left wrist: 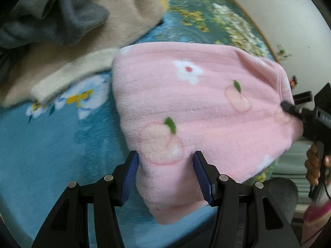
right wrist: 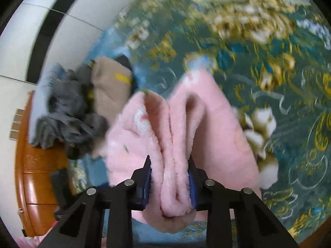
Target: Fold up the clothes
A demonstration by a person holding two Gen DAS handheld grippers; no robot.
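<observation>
A pink cloth point(left wrist: 192, 111) with flowers and peaches lies folded on a blue rug point(left wrist: 41, 144). The left gripper point(left wrist: 165, 161) has its two fingers closed on the near corner of the cloth, and a thick fold fills the space between the blue pads point(left wrist: 129, 177). The right gripper point(right wrist: 169, 165) has a bunch of the same cloth squeezed between its fingers, several soft layers together. In the left view that gripper bites the far right edge, with a hand point(left wrist: 313, 165) under it. So each gripper holds one end, and the cloth runs from the left fingers out toward the right fingers. That line between the two is its long way. From the left fingers most of the cloth lies ahead and to the right. From the right fingers it stretches straight ahead. It seems to me the next fold will bring one end over to the other, and neither hand is nearer, since both already hold on. A heap of grey and tan clothes point(left wrist: 62, 20) sits beyond the left fingers, off to the left, near the cloth.
</observation>
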